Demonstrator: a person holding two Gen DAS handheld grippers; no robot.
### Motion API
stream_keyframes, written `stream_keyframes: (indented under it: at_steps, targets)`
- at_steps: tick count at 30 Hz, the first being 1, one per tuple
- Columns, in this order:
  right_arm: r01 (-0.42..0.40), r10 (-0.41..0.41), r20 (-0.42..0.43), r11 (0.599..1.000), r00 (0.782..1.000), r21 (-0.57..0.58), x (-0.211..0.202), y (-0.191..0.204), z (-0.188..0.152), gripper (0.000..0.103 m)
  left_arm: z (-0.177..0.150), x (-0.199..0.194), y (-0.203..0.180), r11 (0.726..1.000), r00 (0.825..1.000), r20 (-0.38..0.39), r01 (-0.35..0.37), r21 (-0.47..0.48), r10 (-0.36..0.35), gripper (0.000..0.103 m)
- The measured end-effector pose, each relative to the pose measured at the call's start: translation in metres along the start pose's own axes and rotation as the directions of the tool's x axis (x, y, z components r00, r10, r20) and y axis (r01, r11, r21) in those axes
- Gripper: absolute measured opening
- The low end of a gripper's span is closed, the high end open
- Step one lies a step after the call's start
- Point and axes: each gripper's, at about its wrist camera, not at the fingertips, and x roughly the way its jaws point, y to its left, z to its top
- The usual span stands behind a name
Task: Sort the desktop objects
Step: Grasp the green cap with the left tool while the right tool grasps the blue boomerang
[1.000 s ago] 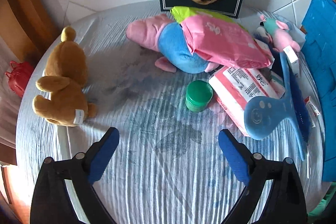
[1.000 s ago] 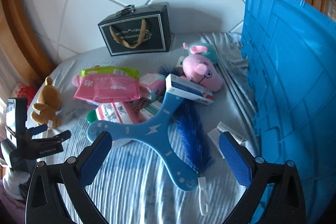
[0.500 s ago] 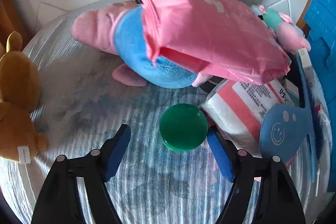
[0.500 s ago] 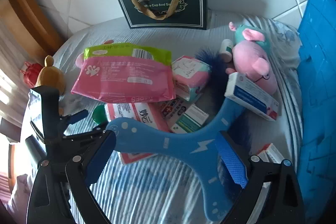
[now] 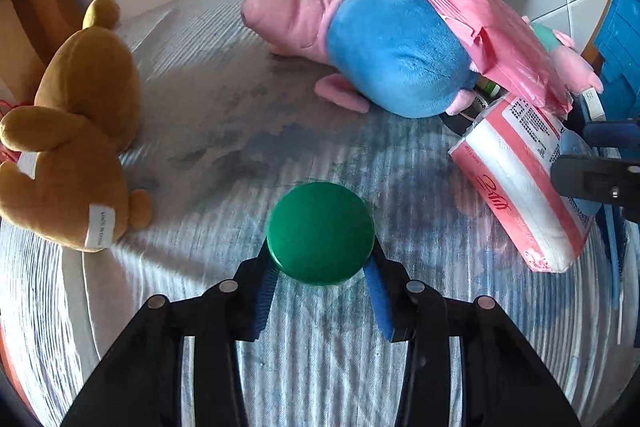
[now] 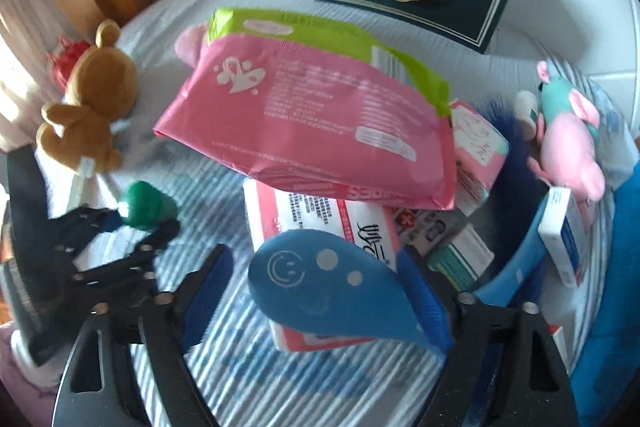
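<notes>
left gripper closing around the green round jar, blue pads against its sides at 9 and 3 o'clock, jar standing on the striped cloth. brown bear plush lying well apart at 9 o'clock of the jar, pink-and-blue plush at 1 o'clock. right gripper narrowing slowly but spread wide, tip of the blue boomerang toy between its pads, right pad touching or nearly so, left pad clear, no grip. pink wipes pack at 12 o'clock of that tip, resting over a white-and-pink tissue pack.
</notes>
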Motion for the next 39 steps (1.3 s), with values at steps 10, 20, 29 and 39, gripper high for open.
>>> stream_keyframes:
  at_steps: [10, 20, 29, 39]
  targets:
    - [0.196, -0.206, -0.059, 0.970, 0.977, -0.147, 0.039, 0.036, 0.017, 0.080, 0.004, -0.030, -0.012, 0.999, 1.000, 0.023, 0.019, -0.032, -0.018, 0.040]
    - [-0.028, 0.031, 0.124, 0.999, 0.992, -0.025, -0.057, 0.021, -0.011, 0.016, 0.003, -0.101, -0.019, 0.999, 0.991, 0.135, 0.014, -0.043, -0.008, 0.040]
    - [0.000, -0.006, 0.066, 0.996, 0.998, 0.086, -0.058, -0.004, -0.044, 0.060, -0.015, -0.063, -0.008, 0.998, 0.996, 0.092, 0.026, -0.053, -0.021, 0.040]
    - [0.074, -0.077, 0.011, 0.982, 0.997, 0.174, -0.044, -0.082, -0.106, 0.060, -0.007, -0.032, -0.040, 0.998, 0.997, 0.039, 0.062, 0.009, -0.062, 0.040]
